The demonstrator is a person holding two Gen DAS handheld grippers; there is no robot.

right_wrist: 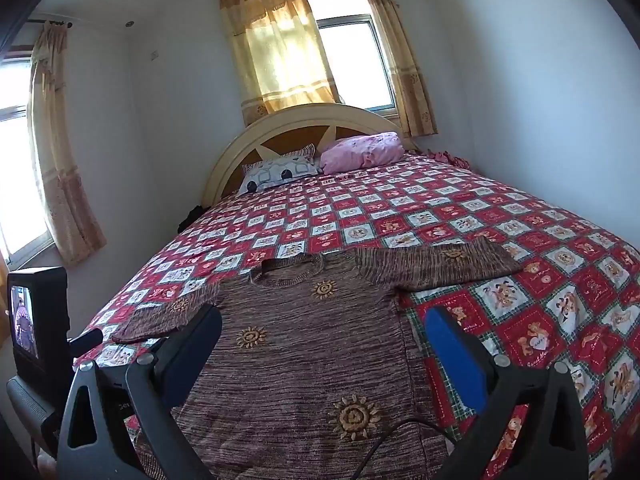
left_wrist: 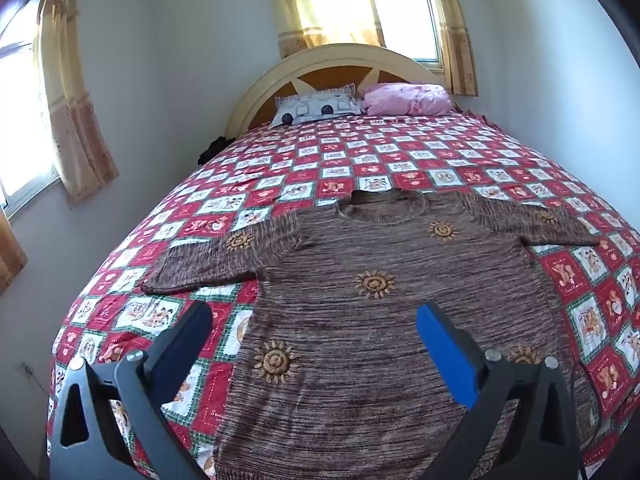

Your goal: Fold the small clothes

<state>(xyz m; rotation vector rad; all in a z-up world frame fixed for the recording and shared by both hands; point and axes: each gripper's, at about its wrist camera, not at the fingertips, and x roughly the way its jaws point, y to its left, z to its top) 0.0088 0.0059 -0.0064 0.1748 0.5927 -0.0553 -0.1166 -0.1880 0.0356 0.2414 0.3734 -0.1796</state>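
On the bed (left_wrist: 500, 152) the brown sweater (left_wrist: 360, 320) lay flat, collar toward the headboard, sleeves out sideways. The left claw (left_wrist: 314, 340) hung over its left half, the right claw (right_wrist: 324, 344) over its right edge; both were spread wide and empty.

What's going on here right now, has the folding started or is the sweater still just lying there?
Folding has not started. The brown sweater lies flat on the checked bedspread, face up, both sleeves spread out, neck toward the headboard. The left gripper and right gripper each hover over its lower half with jaws wide open, holding nothing. Two pillows sit at the head of the bed.
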